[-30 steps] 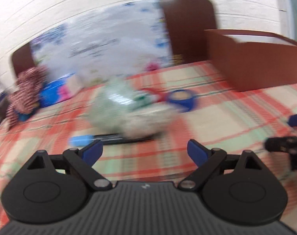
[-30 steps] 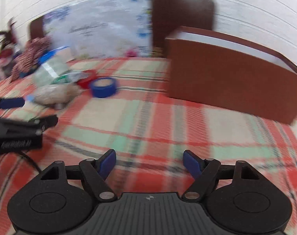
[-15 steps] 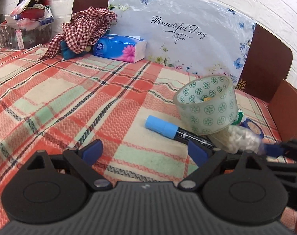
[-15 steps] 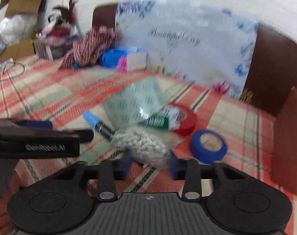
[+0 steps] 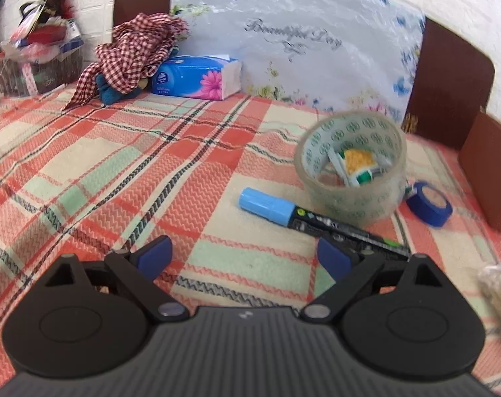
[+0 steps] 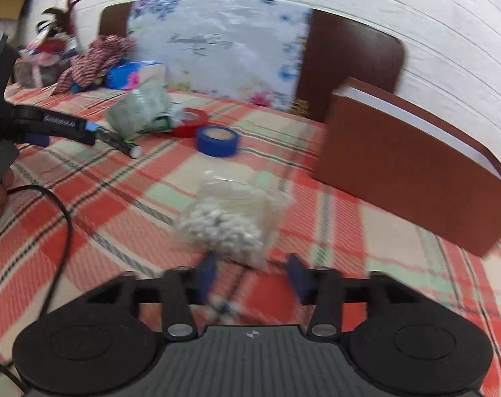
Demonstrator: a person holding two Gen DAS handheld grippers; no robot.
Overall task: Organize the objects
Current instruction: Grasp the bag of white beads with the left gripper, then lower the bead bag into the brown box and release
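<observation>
A clear bag of white pellets (image 6: pixel 227 221) lies on the plaid tablecloth (image 6: pixel 118 198) just ahead of my right gripper (image 6: pixel 252 274). Its jaws are opening; the bag's near edge sits between the blue pads (image 6: pixel 207 273), which do not press on it. In the left wrist view that bag (image 5: pixel 498 291) shows at the right edge. My left gripper (image 5: pixel 243 258) is open and empty over the cloth. Just beyond its right finger lies a black marker with a light-blue cap (image 5: pixel 267 205). Behind the marker stands a clear tape roll (image 5: pixel 349 172) with small items inside.
A blue tape roll (image 6: pixel 217 140) and a red tape roll (image 6: pixel 190 122) lie beyond the bag. A brown box (image 6: pixel 399 162) stands at the right. A tissue pack (image 5: pixel 197 77), checked cloth (image 5: pixel 134 49) and a flowered board (image 5: pixel 300 43) line the back. A hand holds the left gripper (image 6: pixel 62 130).
Half a second ago my right gripper was shut on the pellet bag beside the clear tape roll. The bag now lies nearer, toward the brown box, and the jaws have parted off it.
</observation>
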